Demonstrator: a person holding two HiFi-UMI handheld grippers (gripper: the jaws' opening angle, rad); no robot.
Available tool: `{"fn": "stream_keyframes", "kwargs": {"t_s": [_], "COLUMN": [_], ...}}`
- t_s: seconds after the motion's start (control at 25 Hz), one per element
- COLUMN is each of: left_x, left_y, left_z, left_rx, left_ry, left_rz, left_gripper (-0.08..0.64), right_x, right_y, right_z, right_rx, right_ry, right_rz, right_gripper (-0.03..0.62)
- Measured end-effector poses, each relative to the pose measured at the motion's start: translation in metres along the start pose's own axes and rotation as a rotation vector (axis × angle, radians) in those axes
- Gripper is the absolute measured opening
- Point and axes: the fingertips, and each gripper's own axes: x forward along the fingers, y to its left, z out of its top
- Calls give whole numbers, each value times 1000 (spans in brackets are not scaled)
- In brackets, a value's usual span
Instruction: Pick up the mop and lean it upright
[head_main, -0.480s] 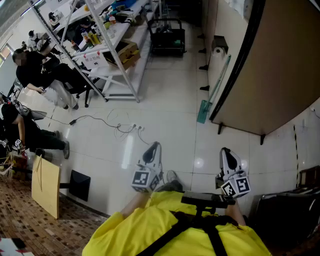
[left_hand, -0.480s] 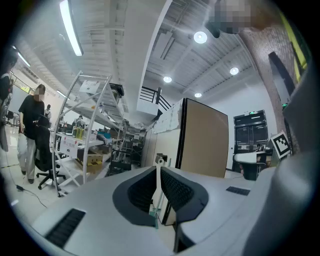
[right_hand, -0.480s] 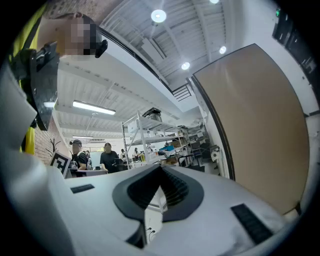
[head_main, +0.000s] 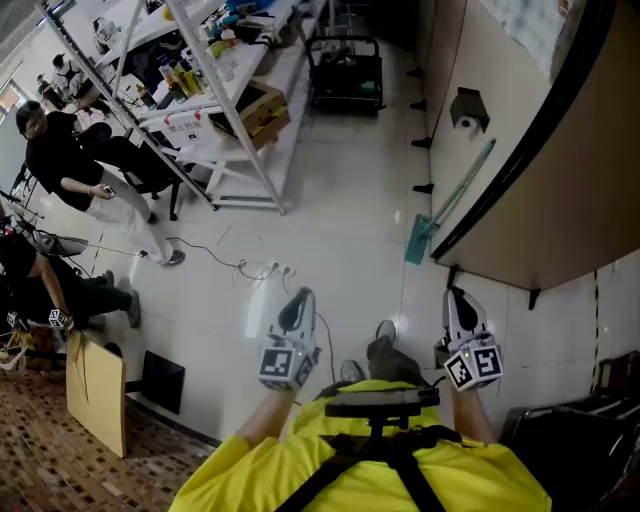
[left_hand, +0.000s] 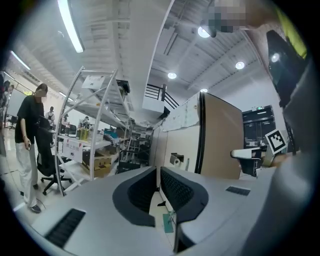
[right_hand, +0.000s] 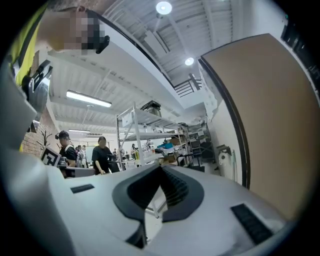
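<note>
Mop (head_main: 455, 192) ahead-right, well beyond reach, leaning on partition (head_main: 545, 150): head on floor, handle slanting up and away along the panel. Left gripper (head_main: 300, 302) and right gripper (head_main: 454, 302) both clenched, empty.

The mop (head_main: 450, 197) was leaned against the partition (head_main: 530, 180) on the right, its head set on the floor (head_main: 340, 200), with the shelving rack (head_main: 215, 85) placed well apart to the left and the cart (head_main: 346, 72) behind.

Left gripper (left_hand: 158, 172) jaws together, empty. Green mop (left_hand: 168, 222) head shows below the tips, ahead. Rack (left_hand: 95, 125) and person (left_hand: 30, 135) stand left.
</note>
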Motion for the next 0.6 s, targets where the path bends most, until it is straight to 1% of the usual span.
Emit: {"fn": "stream_keyframes", "kwargs": {"t_s": [0.12,0.28,0.4,0.52,0.6], "left_x": [39,111,180,245,285], "left_y": [25,64,91,108,117], "left_z": [-4,-7,23,56,72], "left_rx": [-22,-3,11,27,40], "left_ry": [16,29,-5,-56,-94], "left_rz": [33,59,90,92,89], "left_gripper": [15,12,12,12,12], "right_x": [58,151,224,292,332], "right_y": [-20,-42,-67,-91,-108], "right_z": [-6,-4,12,36,51], "right_rx": [20,19,4,-19,-43], "right_ry": [22,12,0,-23,-40], "right_rz": [16,70,111,150,170], "right_gripper": [6,6,6,6,6]}}
